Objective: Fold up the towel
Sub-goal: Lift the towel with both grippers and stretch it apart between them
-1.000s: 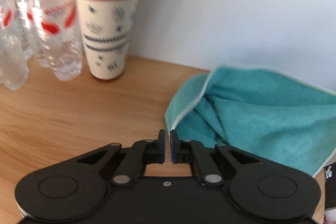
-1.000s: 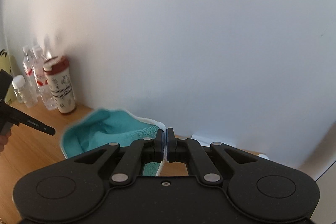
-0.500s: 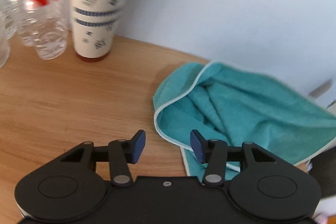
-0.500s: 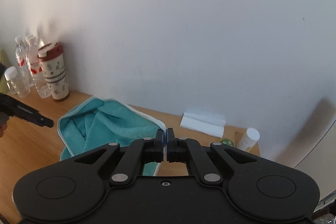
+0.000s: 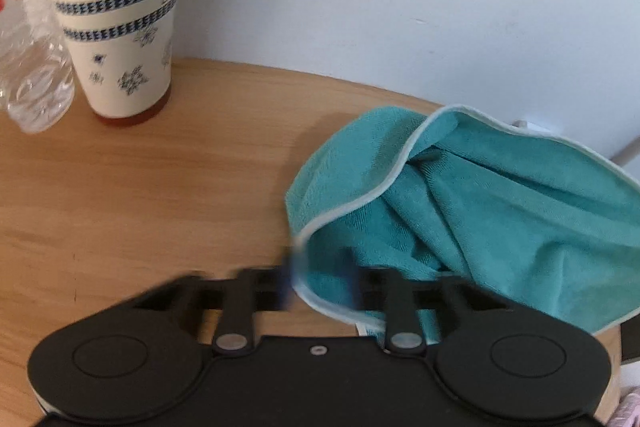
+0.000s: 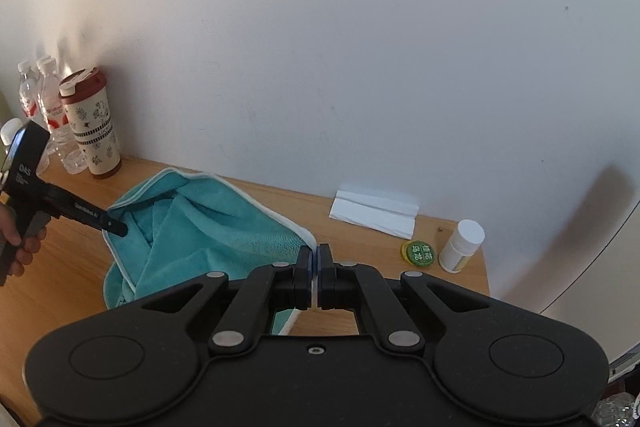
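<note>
Left gripper (image 5: 320, 277), jaws parted, straddles the crumpled teal terry towel (image 5: 480, 211) hem at lower centre; right gripper (image 6: 314, 277) pinches the opposite hem.

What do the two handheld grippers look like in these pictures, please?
Both are matte black plastic. The right gripper has a wide body with two embossed round discs, silver pivot pins on angled linkage arms, and dark blue pads inside its fingers. The left gripper is the same build, its fingers blurred; from the right wrist view its pistol-style handle carries small white lettering.
</note>
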The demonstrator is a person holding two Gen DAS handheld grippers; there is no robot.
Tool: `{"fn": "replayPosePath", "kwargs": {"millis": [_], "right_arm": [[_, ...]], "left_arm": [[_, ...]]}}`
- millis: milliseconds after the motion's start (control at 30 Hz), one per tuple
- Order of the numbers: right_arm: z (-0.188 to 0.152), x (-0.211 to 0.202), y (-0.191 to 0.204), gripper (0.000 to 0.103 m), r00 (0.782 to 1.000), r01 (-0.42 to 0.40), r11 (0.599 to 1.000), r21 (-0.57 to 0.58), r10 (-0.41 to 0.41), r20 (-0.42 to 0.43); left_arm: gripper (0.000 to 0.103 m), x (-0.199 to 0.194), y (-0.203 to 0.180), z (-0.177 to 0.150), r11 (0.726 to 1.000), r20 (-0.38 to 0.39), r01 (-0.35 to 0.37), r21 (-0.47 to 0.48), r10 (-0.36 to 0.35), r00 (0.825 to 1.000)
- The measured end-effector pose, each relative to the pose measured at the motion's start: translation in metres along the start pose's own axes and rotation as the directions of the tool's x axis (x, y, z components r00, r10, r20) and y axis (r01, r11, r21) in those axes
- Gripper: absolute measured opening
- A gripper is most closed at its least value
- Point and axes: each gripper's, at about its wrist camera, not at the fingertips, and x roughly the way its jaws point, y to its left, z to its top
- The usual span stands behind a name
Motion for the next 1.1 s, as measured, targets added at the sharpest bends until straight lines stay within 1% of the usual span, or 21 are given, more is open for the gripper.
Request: {"fn": "replayPosePath", "kwargs": {"millis": [33, 100, 133, 200, 267, 333, 433, 533, 600, 633, 667, 700, 767, 800, 833, 967, 1067, 1100], "right_arm": [[0.0, 0.0, 0.0, 0.002, 1.0, 0.002, 1.0, -0.001, -0.002, 0.001], [0.001, 0.0, 0.002, 0.002, 1.0, 0.015, 1.0, -0.008, -0.015, 0.005], [0.002, -0.001, 0.003, 0.002, 1.0, 0.021, 1.0, -0.01, -0.021, 0.008], [0.003, -0.005, 0.004, 0.002, 0.999, 0.038, 0.999, -0.012, -0.038, 0.019], [0.005, -0.01, 0.004, 0.002, 0.999, 0.043, 0.999, -0.001, -0.043, 0.025], [0.007, -0.016, 0.005, 0.002, 0.999, 0.042, 0.999, 0.01, -0.042, 0.035], [0.009, -0.027, 0.013, 0.002, 0.997, 0.053, 0.999, -0.006, -0.053, 0.062], [0.014, -0.044, 0.022, 0.002, 0.992, 0.073, 0.997, -0.028, -0.07, 0.108], [0.02, -0.058, 0.022, 0.002, 0.991, 0.056, 0.998, -0.014, -0.054, 0.125], [0.022, -0.064, 0.019, 0.002, 0.991, 0.037, 0.999, 0.006, -0.038, 0.131], [0.023, -0.069, 0.016, 0.002, 0.99, 0.022, 0.999, 0.029, -0.026, 0.141], [0.024, -0.074, 0.013, 0.002, 0.989, 0.018, 0.999, 0.044, -0.024, 0.145], [0.024, -0.08, 0.012, 0.002, 0.989, 0.026, 0.998, 0.048, -0.033, 0.148], [0.024, -0.085, 0.013, 0.002, 0.988, 0.031, 0.998, 0.049, -0.038, 0.153], [0.024, -0.088, 0.014, 0.002, 0.987, 0.032, 0.998, 0.05, -0.039, 0.156], [0.028, -0.106, 0.024, 0.002, 0.986, 0.035, 0.999, 0.022, -0.039, 0.162], [0.027, -0.119, 0.025, 0.002, 0.99, -0.008, 0.998, 0.059, -0.001, 0.144], [0.026, -0.124, 0.025, 0.002, 0.992, -0.011, 0.998, 0.068, 0.002, 0.13]], "left_arm": [[0.003, 0.0, 0.001, 0.001, 1.0, 0.003, -0.004, -0.015, 0.004, 1.0], [0.003, -0.004, 0.005, 0.003, 0.998, 0.013, -0.011, -0.056, 0.011, 1.0], [0.003, -0.012, 0.008, 0.004, 0.998, 0.037, 0.001, -0.065, 0.002, 0.999], [0.003, -0.026, 0.01, 0.005, 0.999, 0.078, 0.005, -0.049, -0.001, 0.997], [0.003, -0.044, 0.013, 0.007, 1.0, 0.108, -0.012, -0.024, 0.015, 0.994], [0.002, -0.059, 0.016, 0.007, 1.0, 0.136, -0.016, -0.02, 0.019, 0.991], [0.002, -0.074, 0.016, 0.006, 1.0, 0.171, -0.024, -0.001, 0.024, 0.985], [0.002, -0.101, 0.018, 0.004, 1.0, 0.214, -0.017, 0.024, 0.012, 0.977], [0.002, -0.124, 0.021, 0.003, 0.999, 0.241, -0.023, 0.05, 0.01, 0.97], [0.002, -0.139, 0.022, 0.002, 0.997, 0.25, -0.01, 0.072, -0.008, 0.968], [0.003, -0.157, 0.02, -0.001, 0.994, 0.251, 0.012, 0.107, -0.039, 0.967], [0.002, -0.167, 0.019, -0.002, 0.992, 0.253, 0.016, 0.129, -0.049, 0.966], [0.002, -0.19, 0.016, -0.006, 0.983, 0.273, -0.019, 0.185, -0.033, 0.961], [0.002, -0.197, 0.016, -0.008, 0.979, 0.281, -0.025, 0.201, -0.033, 0.959], [0.002, -0.204, 0.018, -0.01, 0.979, 0.287, -0.031, 0.201, -0.028, 0.958], [0.002, -0.231, 0.028, -0.013, 0.984, 0.277, -0.057, 0.166, 0.008, 0.961], [0.002, -0.262, 0.028, -0.019, 0.978, 0.272, -0.091, 0.188, 0.037, 0.962], [0.002, -0.274, 0.026, -0.023, 0.975, 0.271, -0.095, 0.199, 0.039, 0.962]]}}
